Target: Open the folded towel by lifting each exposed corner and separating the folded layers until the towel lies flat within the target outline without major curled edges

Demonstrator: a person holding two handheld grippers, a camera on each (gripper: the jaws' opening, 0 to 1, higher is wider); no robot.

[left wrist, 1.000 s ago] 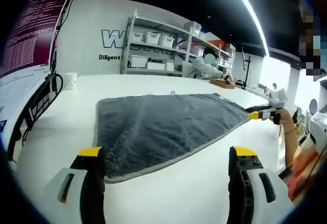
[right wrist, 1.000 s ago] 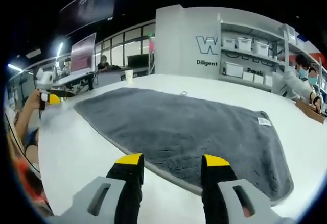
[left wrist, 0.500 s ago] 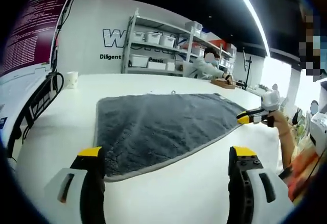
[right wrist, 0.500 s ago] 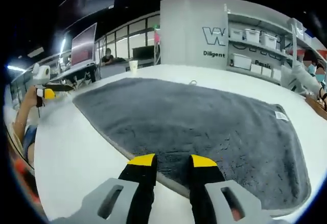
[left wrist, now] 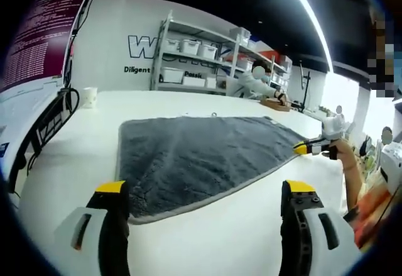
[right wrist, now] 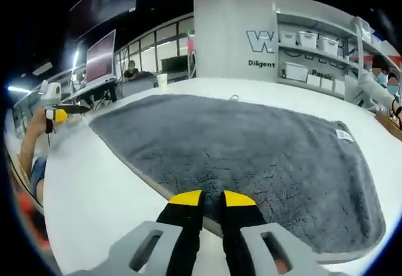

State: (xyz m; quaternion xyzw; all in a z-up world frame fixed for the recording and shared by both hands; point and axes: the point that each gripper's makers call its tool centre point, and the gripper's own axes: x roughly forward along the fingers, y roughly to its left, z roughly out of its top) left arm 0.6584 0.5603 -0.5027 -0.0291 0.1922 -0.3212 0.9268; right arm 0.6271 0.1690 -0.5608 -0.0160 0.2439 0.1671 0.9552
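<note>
A grey towel (left wrist: 195, 153) lies spread on the white table (left wrist: 69, 163), its pale hem toward my left gripper (left wrist: 205, 188), which hovers open above the near edge with nothing between its fingers. In the right gripper view the towel (right wrist: 251, 150) stretches away, with a white label (right wrist: 343, 134) at its far right corner. My right gripper (right wrist: 211, 197) sits over the near hem, its jaws almost together with grey pile between them. In the left gripper view that right gripper (left wrist: 303, 148) meets the towel's right edge. The left gripper (right wrist: 63, 112) appears at far left, off the cloth.
A paper cup (left wrist: 88, 97) stands at the table's far left, beside black cables (left wrist: 56, 115) and a monitor (left wrist: 38, 37). Shelves with white bins (left wrist: 195, 62) line the back wall. A person (left wrist: 254, 81) works at the far end.
My right gripper's jaws have closed from well apart to nearly touching while moving forward onto the towel's near hem. The left gripper has stayed open and still.
</note>
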